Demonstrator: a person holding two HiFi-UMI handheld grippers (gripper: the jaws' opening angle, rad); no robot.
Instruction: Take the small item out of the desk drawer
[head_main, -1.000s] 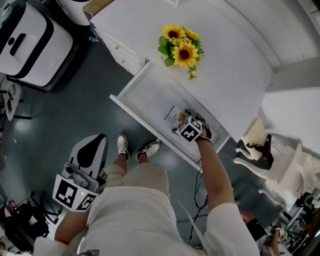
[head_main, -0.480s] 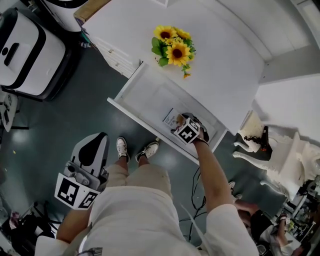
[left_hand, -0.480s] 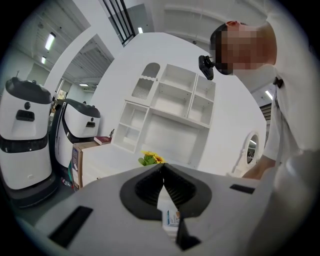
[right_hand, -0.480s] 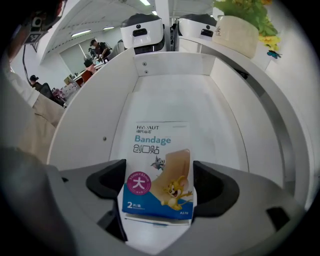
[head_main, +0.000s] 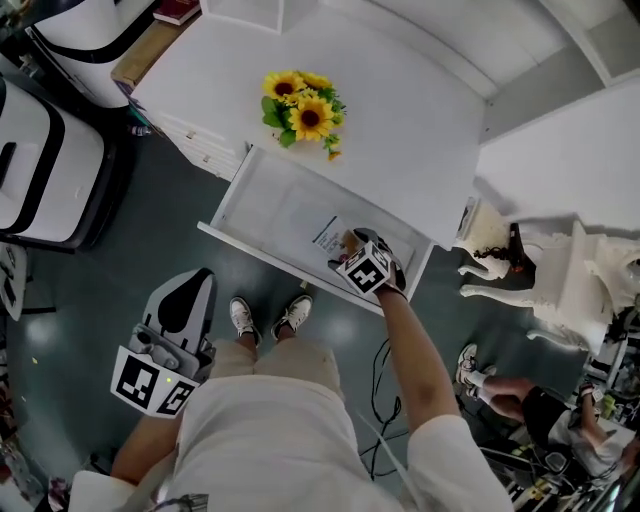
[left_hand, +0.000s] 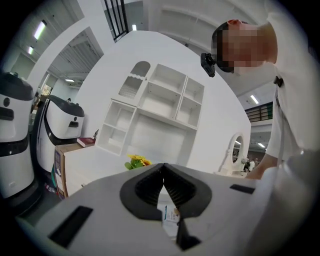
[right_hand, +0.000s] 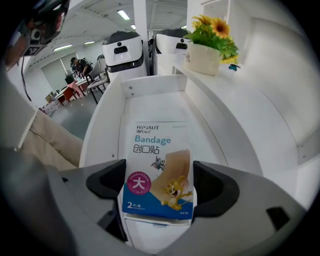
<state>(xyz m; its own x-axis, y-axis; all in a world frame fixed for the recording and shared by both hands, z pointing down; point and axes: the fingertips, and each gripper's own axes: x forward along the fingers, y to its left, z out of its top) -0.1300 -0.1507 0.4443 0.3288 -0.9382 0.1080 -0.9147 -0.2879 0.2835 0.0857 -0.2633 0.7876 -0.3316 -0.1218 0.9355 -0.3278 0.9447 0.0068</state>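
A white desk drawer (head_main: 262, 200) stands pulled open from under the white desk top (head_main: 410, 130), on which a bunch of yellow sunflowers with green leaves (head_main: 301, 108) is set in a white pot (right_hand: 202, 59). The right gripper (head_main: 364, 268) is reached into the drawer's right end, its marker cube facing upward. In the right gripper view, the flat blue-and-white bandage packet with a cartoon print (right_hand: 159, 170) is seen between the right gripper's (right_hand: 159, 199) two black jaws – each jaw is pressed against one long edge of the packet, so the packet is clamped across its width. The packet's far end points along the drawer floor (right_hand: 155, 107), inside the drawer walls; whether it is lifted clear of the floor cannot be told. A thin white edge is visible just beneath the packet's near end.

The left gripper (head_main: 188, 285) is held low at the person's left side, over the dark floor (head_main: 150, 240) and well apart from the drawer. In the left gripper view its ribbed black jaws (left_hand: 163, 175) are closed together – nothing is held between them, and the sunflowers (left_hand: 136, 161) are seen beyond.
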